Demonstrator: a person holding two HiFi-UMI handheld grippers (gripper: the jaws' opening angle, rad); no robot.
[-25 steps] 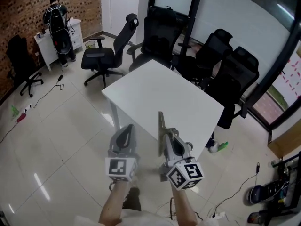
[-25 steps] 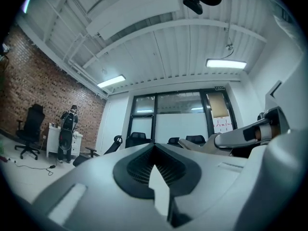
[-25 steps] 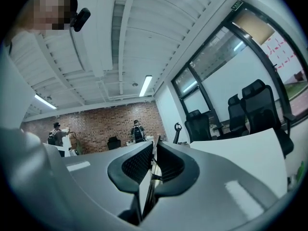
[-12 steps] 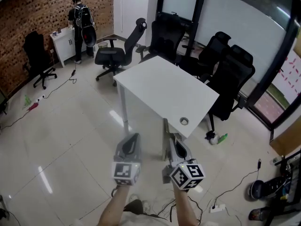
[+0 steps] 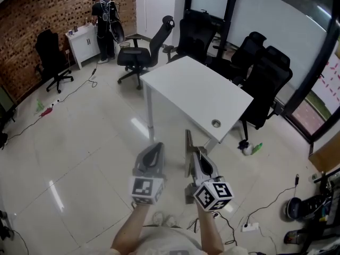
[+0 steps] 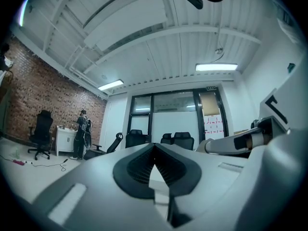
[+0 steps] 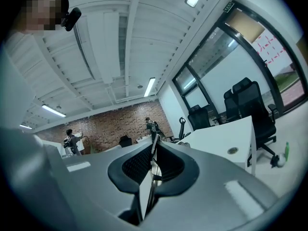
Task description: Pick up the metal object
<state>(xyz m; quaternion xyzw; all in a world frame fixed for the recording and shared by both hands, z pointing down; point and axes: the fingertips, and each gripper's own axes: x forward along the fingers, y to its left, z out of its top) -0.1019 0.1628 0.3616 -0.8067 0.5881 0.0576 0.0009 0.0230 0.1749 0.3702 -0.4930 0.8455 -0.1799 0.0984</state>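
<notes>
No words or numbers can be read anywhere. The left cube (image 5: 145, 190) and right cube (image 5: 213, 195) carry only black-and-white square patterns, with no letters. Pink marks (image 6: 213, 125) on a far glass panel are too small to read. So is a small dark sign (image 6: 211, 87) above the doorway.

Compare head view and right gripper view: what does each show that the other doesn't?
Head view only: the left gripper and the white power strip on the floor. Right gripper view only: the white ribbed ceiling with strip lights, and the right gripper with its jaws shut on the thin flat metal strip. Both: that strip, the white rectangular table, and the person by the brick wall.
</notes>
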